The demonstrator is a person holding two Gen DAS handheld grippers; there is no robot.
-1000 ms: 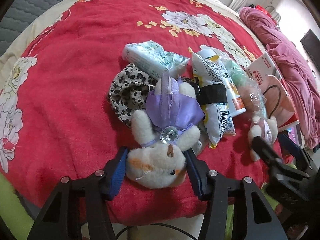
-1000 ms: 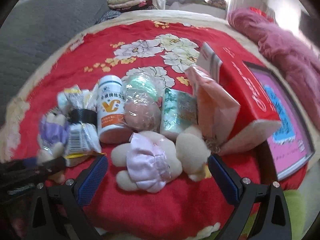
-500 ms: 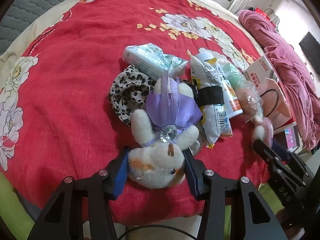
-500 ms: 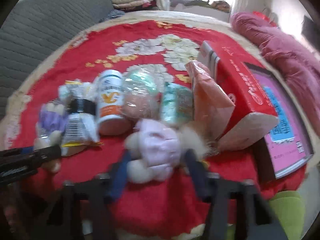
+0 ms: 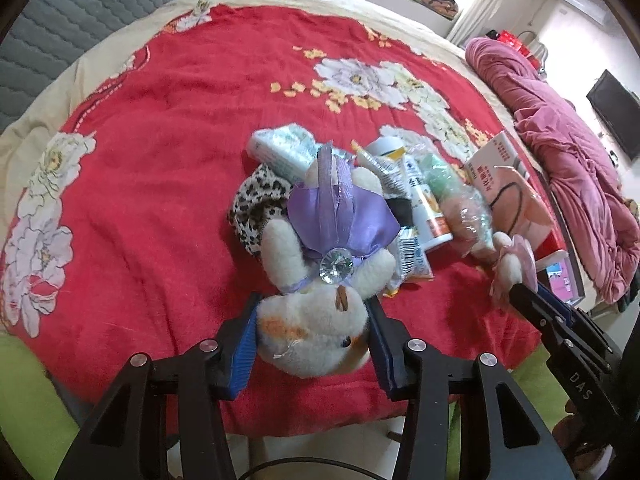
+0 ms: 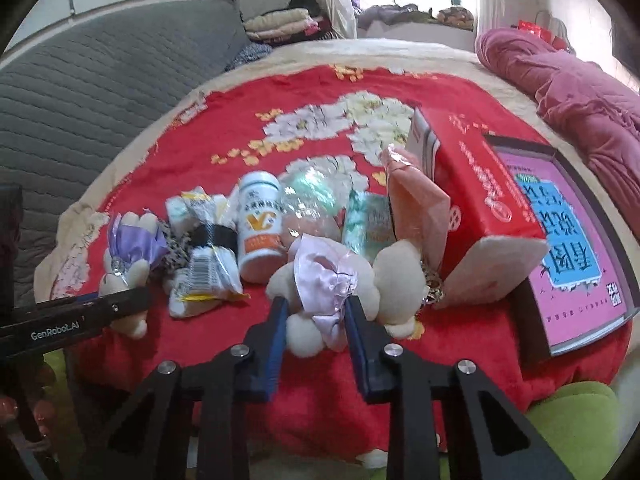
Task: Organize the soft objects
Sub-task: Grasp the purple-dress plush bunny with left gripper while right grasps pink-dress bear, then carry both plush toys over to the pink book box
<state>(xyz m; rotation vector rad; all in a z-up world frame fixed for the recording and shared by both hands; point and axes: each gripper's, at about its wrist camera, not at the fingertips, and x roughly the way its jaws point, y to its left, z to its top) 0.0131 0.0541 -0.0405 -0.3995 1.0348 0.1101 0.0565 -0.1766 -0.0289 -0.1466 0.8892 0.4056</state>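
Now the left claw (image 5: 312, 340) squeezes the head of the purple bear (image 5: 320, 280). The right claw (image 6: 316, 320) is closing on the pink bear's (image 6: 332, 276) middle. Both bears lie at the near edge of the red blanket (image 5: 160, 140). They look light and squishy, so a middle hold should work. A bottle (image 6: 260, 224), snack bags (image 6: 204, 256) and a red box (image 6: 472, 184) crowd close behind.

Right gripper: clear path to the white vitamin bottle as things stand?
Probably not. The right gripper is closing on the pink-dressed plush, which lies directly in front of the vitamin bottle.
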